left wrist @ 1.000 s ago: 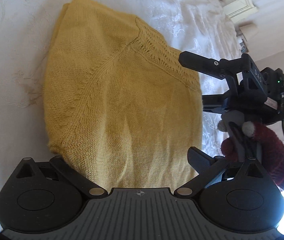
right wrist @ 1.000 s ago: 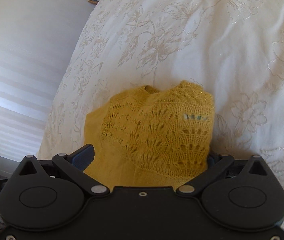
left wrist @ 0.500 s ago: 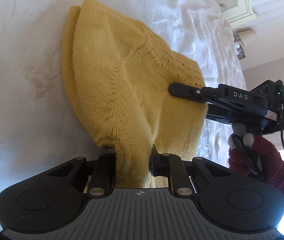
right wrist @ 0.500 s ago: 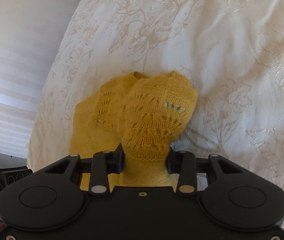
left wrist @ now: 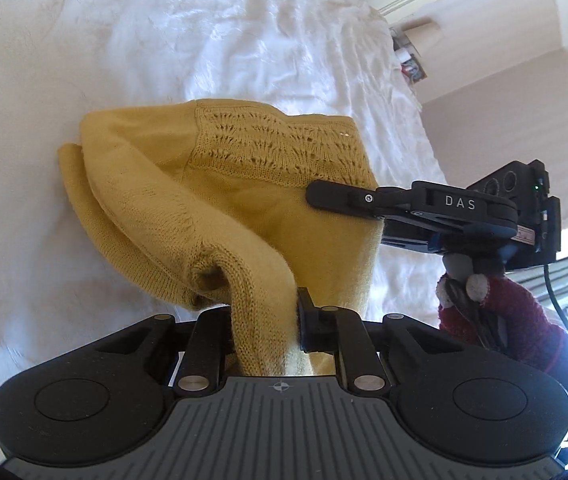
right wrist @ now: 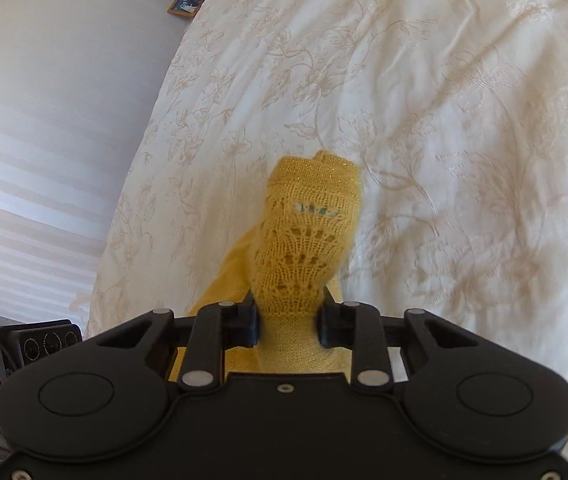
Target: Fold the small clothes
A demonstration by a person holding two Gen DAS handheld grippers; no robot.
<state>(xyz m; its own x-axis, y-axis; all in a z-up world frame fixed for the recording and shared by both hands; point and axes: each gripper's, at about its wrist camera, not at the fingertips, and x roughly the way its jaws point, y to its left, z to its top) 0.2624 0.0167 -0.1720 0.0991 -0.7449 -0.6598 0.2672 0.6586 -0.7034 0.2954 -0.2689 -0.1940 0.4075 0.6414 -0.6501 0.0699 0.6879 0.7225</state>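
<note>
Yellow knit fills the gap between the fingers of both of your grippers. Your left gripper (left wrist: 264,320) has its jaws drawn in narrow and pinched on a plain ribbed fold of the yellow sweater (left wrist: 220,200), which bunches up between the pads and drapes away toward the far side. Your right gripper (right wrist: 287,320) is clamped the same way on the lacy openwork part of the sweater (right wrist: 303,248), with the cloth squeezed into a narrow neck right at the pads and widening beyond them.

From the left wrist view, the right gripper (left wrist: 347,200) comes in from the right, its dark finger (left wrist: 331,196) lying across the sweater just below the lace band; you hold it in a dark red glove (left wrist: 499,312). The sweater hangs between the two grips, over the white embroidered bedspread (right wrist: 463,120); its far left folds seem to rest on the spread, but you cannot tell for sure how much of it is lifted.

The near part of the cloth disappears behind each gripper body, so the held edges are hidden. The tips of the left fingers are mostly buried in knit. A small framed picture (right wrist: 184,6) sits at the far left edge of the bed in the right wrist view, too small to read. Strong light at the near right of the left view washes out the glove's wrist.
</note>
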